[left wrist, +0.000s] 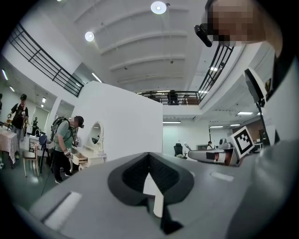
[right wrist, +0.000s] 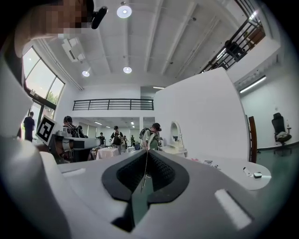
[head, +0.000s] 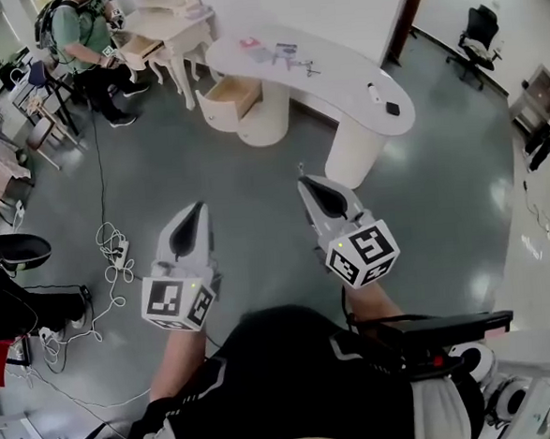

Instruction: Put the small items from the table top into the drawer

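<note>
A white curved table point(head: 340, 73) stands across the grey floor, well ahead of me. Small items lie on it: a coloured cluster point(head: 278, 54) at its left part, and a white piece point(head: 374, 92) and a dark piece point(head: 392, 108) at its right end. Its left pedestal has a drawer point(head: 231, 93) pulled open, wood-coloured inside. My left gripper point(head: 197, 210) and right gripper point(head: 308, 185) hover over bare floor, far short of the table, both shut and empty. The right gripper view shows its jaws point(right wrist: 146, 154) pressed together, with the table point(right wrist: 233, 170) beyond. The left gripper point(left wrist: 149, 156) points at a white wall.
A person in a green shirt point(head: 79, 35) stands at a cream vanity desk point(head: 163, 29) at the back left. Cables and a power strip point(head: 113, 253) lie on the floor to my left. A black office chair point(head: 480, 26) is at the far right.
</note>
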Motion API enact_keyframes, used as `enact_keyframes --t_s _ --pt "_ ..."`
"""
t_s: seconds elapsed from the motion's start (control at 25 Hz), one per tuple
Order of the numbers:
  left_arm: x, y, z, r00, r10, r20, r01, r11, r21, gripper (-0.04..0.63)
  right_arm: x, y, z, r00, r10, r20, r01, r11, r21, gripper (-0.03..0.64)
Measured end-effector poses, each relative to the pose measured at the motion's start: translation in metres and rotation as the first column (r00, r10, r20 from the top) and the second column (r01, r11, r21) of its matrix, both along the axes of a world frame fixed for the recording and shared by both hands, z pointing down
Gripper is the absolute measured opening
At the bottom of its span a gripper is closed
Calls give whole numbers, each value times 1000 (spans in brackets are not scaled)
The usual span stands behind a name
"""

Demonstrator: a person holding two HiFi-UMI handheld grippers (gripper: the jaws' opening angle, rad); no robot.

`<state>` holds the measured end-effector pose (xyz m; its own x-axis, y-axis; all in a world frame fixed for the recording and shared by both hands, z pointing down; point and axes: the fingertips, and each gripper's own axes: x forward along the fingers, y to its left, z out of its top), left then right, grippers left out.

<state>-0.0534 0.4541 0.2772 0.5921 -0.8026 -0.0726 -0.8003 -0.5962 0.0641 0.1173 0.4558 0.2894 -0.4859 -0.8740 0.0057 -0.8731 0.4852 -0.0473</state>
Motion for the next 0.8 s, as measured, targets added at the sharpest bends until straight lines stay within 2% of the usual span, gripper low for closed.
enact_keyframes --t_s 0.2,0.44,0.68,0.8 --pt "-10 1 4 1000 9 -13 -9 1000 -20 0 -14 -1 -1 1000 -7 -1 8 1000 7 11" --pt "-29 -5 -3 999 35 -6 -35 999 2 0 -40 -10 -4 1000 -10 9 10 1000 10 9" --pt "-60 -16 4 998 55 -38 -56 998 -15 0 -69 -15 -13 1000 14 22 -15 998 55 9" --pt "-73 -22 5 996 66 -53 -66 998 -12 0 -86 -18 -14 1000 10 22 -11 999 46 9"
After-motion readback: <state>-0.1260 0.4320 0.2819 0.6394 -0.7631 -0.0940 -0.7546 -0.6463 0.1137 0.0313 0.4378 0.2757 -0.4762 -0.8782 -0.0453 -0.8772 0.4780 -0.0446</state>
